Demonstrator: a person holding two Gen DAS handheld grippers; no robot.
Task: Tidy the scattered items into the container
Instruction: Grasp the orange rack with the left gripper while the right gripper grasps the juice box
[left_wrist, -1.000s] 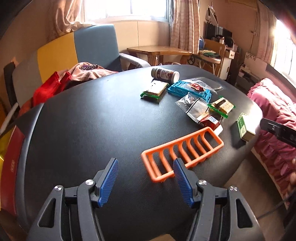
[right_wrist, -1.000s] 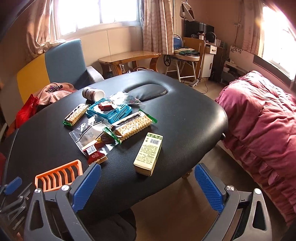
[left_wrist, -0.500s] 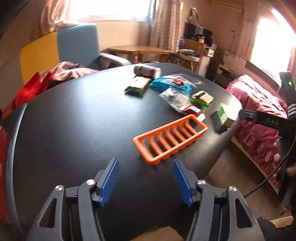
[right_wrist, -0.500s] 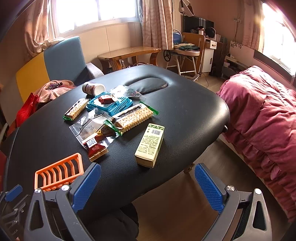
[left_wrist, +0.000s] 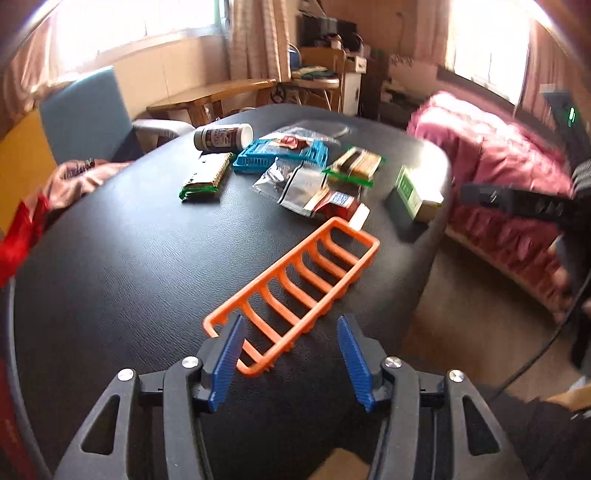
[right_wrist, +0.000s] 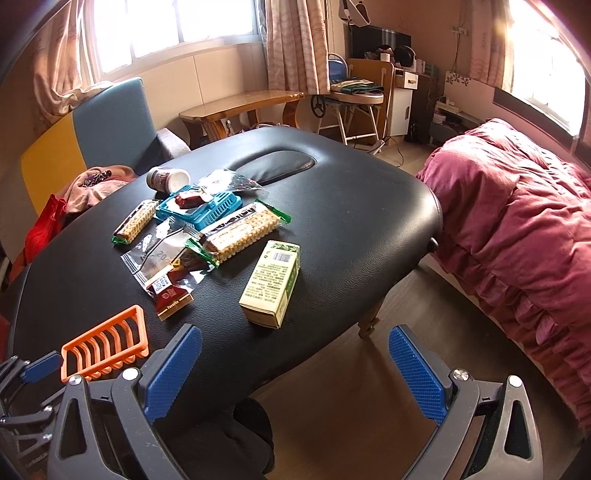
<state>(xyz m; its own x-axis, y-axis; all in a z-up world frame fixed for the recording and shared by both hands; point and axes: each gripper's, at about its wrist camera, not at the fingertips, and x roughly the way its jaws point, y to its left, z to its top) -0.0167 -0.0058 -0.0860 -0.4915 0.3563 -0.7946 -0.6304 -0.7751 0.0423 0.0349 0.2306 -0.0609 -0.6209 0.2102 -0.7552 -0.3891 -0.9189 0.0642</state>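
The black padded desk is filling most of both views, with wood flooring showing at lower right. In the left wrist view the left gripper is sitting at bottom centre, its jaws closing around the near end of the orange rack, pads not yet pressing it. The blue basket is lying at upper centre with a red packet inside; a bottle is lying just behind it, and wrapped biscuits, clear bags and a green box are lying scattered around. In the right wrist view the right gripper is hovering off the desk's near edge, jaws spread wide and empty. A pink bed is occupying the right side; a blue-yellow chair is standing upper left under bright windows.
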